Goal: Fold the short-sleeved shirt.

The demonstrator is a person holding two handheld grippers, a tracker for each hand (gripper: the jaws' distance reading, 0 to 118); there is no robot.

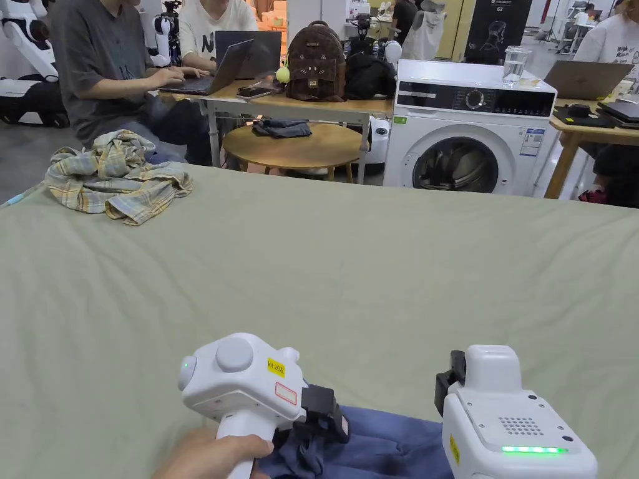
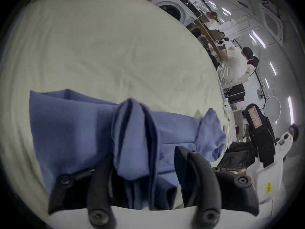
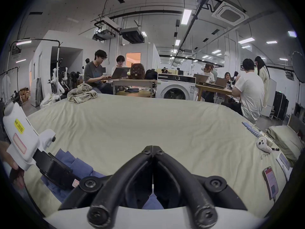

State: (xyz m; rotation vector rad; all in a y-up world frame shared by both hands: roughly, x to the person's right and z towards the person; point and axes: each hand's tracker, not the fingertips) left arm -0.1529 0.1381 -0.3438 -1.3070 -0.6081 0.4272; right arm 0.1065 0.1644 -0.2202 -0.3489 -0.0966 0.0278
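A blue short-sleeved shirt (image 1: 380, 446) lies bunched at the near edge of the pale green sheet (image 1: 349, 268). My left gripper (image 1: 324, 424), held in a hand, rests on the shirt's left part. In the left gripper view its jaws stand apart, and an upright fold of the blue shirt (image 2: 132, 141) rises between them, against the left jaw. My right gripper (image 3: 152, 148) hovers over the shirt's right part with its jaws closed tip to tip and nothing visible between the tips. A bit of blue cloth (image 3: 151, 202) shows under its base.
A crumpled plaid shirt (image 1: 115, 178) sits at the sheet's far left corner. On the right edge lie a phone (image 3: 270, 183), a white controller (image 3: 262, 144) and a pillow (image 3: 287, 141). Beyond the far edge stand a washing machine (image 1: 468, 131) and tables with people.
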